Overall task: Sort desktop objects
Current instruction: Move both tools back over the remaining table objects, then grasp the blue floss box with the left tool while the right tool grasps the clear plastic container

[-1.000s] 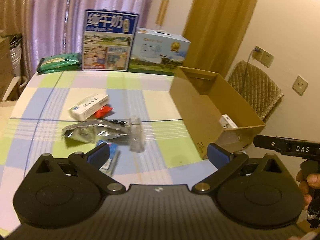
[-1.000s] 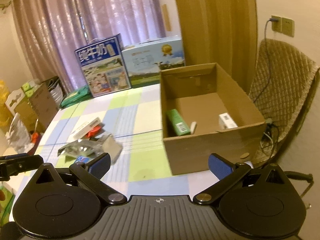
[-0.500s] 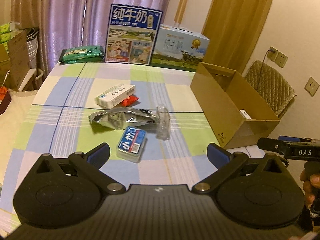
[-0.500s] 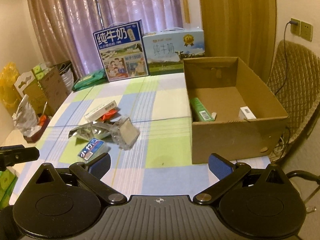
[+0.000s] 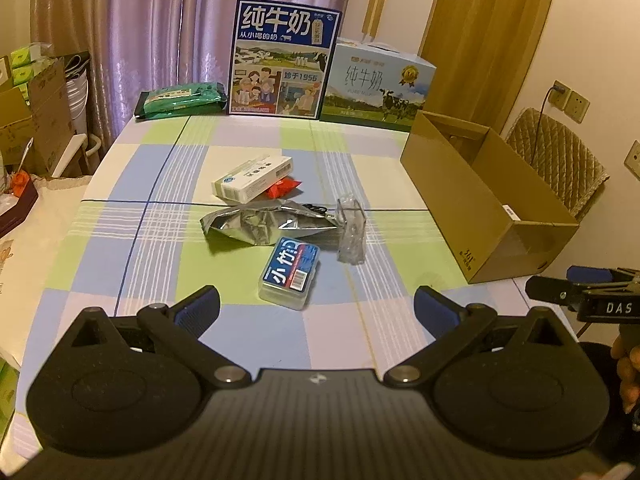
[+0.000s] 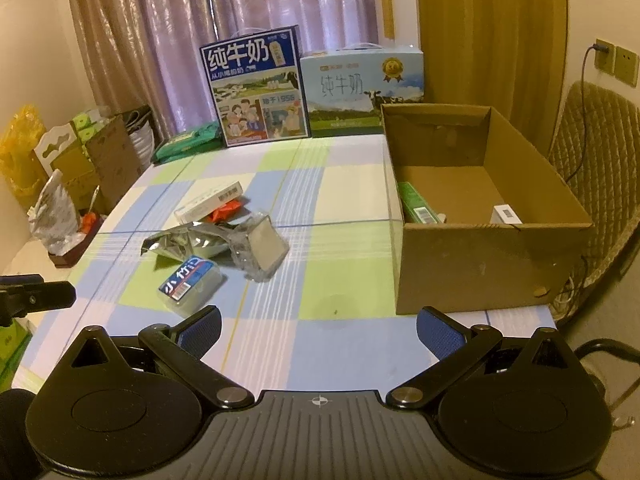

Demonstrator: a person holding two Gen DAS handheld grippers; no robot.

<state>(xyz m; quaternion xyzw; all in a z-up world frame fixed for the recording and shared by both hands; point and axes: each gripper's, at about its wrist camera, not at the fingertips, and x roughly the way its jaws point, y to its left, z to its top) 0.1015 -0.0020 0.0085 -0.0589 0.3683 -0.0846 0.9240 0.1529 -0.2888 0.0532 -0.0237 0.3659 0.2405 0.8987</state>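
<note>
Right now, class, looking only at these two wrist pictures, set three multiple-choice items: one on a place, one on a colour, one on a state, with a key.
1. Where does the cardboard box stand?
A. on the table's right side
B. on the floor
C. on the chair

2. What colour is the label on the small clear plastic case?
A. yellow
B. blue
C. black

3. How is the right gripper?
A. shut on the foil pouch
B. shut and empty
C. open and empty

Key: 1 A, the box sits on the checked tablecloth at its right edge. 2 B, blue with white characters. 3 C, its fingers stand wide apart with nothing between.
</note>
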